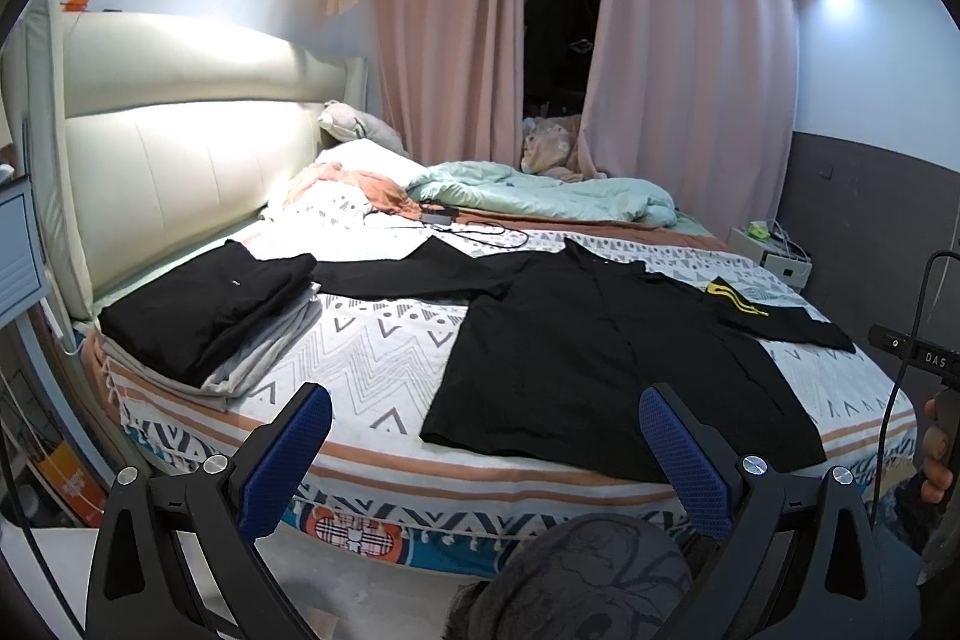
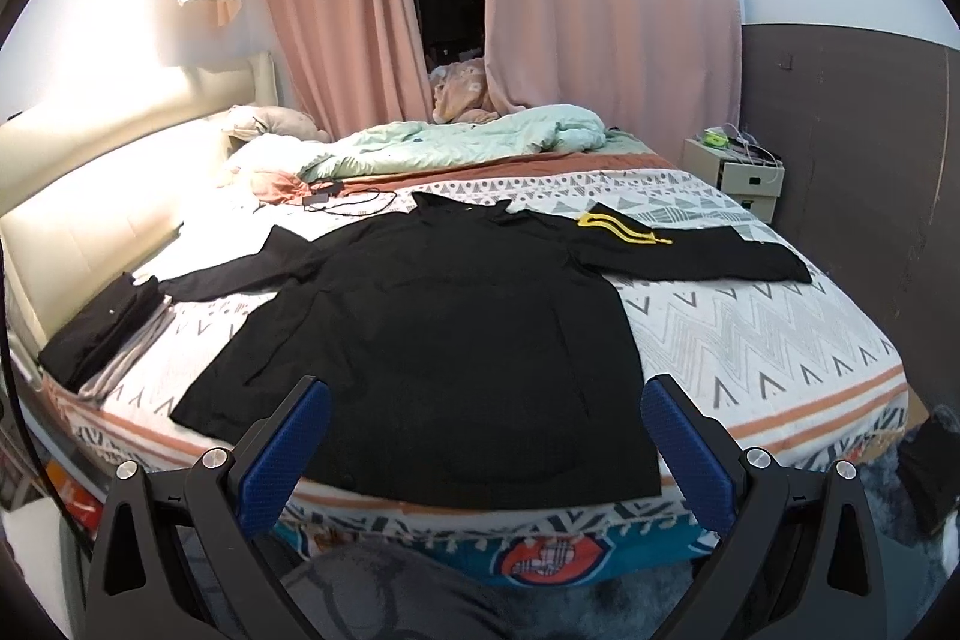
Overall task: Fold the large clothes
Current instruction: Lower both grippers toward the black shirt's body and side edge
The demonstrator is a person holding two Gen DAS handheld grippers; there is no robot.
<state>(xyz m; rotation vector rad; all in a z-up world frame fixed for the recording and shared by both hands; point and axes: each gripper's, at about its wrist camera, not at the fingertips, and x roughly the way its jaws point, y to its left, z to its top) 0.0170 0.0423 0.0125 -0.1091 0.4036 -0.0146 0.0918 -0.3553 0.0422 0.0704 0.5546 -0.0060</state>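
A large black shirt (image 1: 600,352) lies spread flat on the patterned bedspread (image 1: 372,340), sleeves out to both sides; the right sleeve carries yellow stripes (image 1: 735,301). It also shows in the right wrist view (image 2: 444,340), yellow stripes (image 2: 618,226) at its far right. My left gripper (image 1: 486,454) is open and empty, held off the bed's near edge, left of the shirt's hem. My right gripper (image 2: 486,442) is open and empty, just in front of the hem's middle.
A stack of folded black and grey clothes (image 1: 210,310) sits at the bed's left, also in the right wrist view (image 2: 102,334). A mint duvet (image 1: 540,196), pillows and a charger cable (image 1: 474,235) lie at the far side. A nightstand (image 2: 735,169) stands at the right.
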